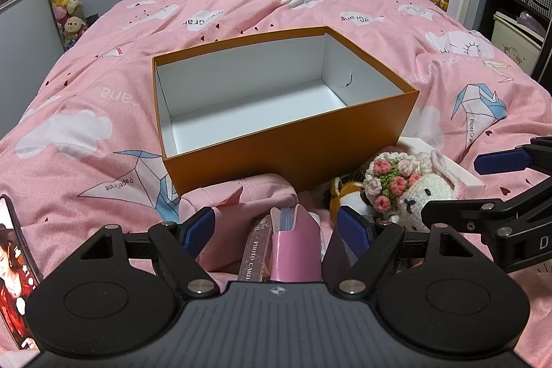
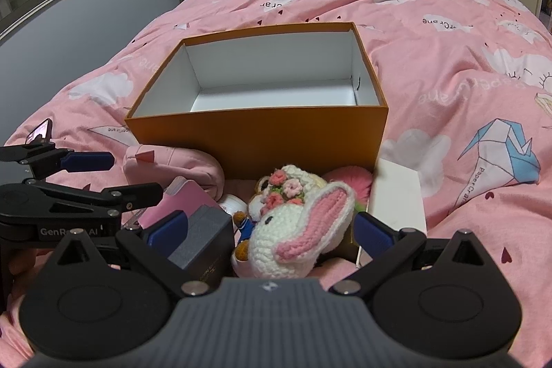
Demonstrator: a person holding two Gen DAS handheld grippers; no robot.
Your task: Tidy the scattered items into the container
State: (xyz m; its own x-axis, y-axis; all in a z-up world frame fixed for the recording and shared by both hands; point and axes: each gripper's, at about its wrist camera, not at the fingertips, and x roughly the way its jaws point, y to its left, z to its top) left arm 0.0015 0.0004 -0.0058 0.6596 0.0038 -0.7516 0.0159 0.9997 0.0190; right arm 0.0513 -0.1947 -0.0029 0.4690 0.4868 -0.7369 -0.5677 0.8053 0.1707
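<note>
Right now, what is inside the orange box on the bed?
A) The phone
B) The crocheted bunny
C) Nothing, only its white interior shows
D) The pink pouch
C: both wrist views show the orange box with only bare white floor and walls, while the crocheted bunny and the pink pouch lie on the bedspread in front of it.

An open orange box (image 1: 286, 112) with a bare white interior sits on a pink bedspread (image 1: 103, 85). In front of it lie a pink pouch (image 1: 238, 199), a crocheted rabbit (image 1: 414, 188) crowned with flowers, and a white box (image 1: 448, 168). The left gripper (image 1: 276, 223), jaws spread, straddles a pink card holder (image 1: 296, 247). The right gripper (image 1: 483, 181) shows at right.
</note>
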